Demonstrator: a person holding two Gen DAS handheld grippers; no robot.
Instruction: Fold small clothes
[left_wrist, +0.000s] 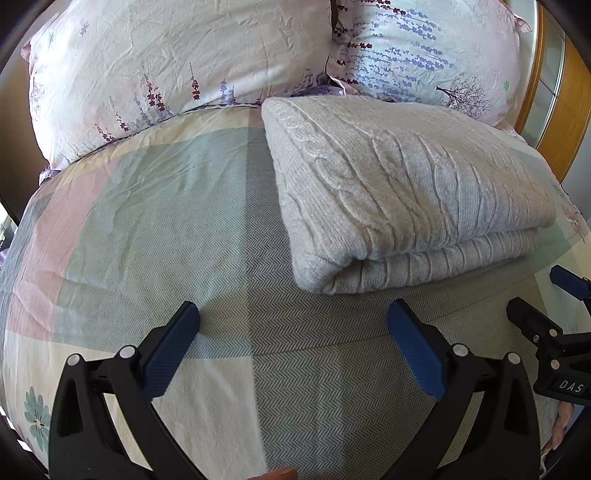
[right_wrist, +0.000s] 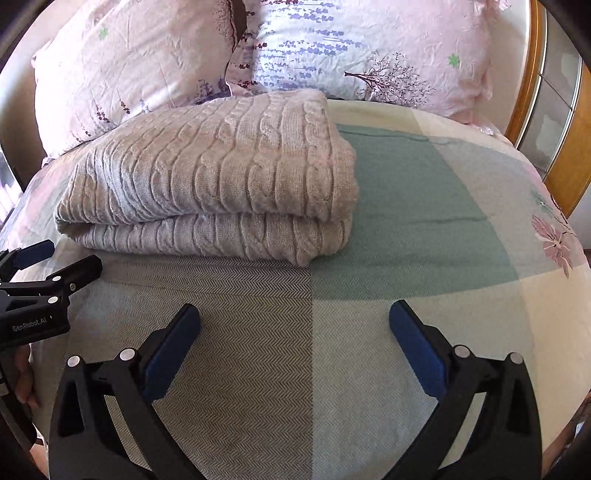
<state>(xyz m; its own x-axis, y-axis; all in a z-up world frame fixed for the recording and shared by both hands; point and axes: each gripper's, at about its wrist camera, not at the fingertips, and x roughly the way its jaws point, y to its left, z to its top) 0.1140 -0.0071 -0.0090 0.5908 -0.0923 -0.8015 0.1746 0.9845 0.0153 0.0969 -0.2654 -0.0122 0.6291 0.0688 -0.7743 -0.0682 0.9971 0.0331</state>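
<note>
Cable-knit sweater (left_wrist: 406, 192) sits folded in thick stack on bed's patchwork quilt (left_wrist: 166, 229), just in front of floral pillows (left_wrist: 177, 66). Edges look roughly squared; fold reads as done, or near it. Left tool (left_wrist: 293, 325) wide open, holding nothing, hovering over quilt just short of stack's near edge. Right tool (right_wrist: 295, 325) also spread wide, empty, near stack's right corner. Next move, by judgement: either final tidy press, or lift stack aside, which needs both tools under bottom layer.

Chunky cable-knit sweater (left_wrist: 406, 192) (matt), smooth cotton bedspread (left_wrist: 166, 206).
</note>
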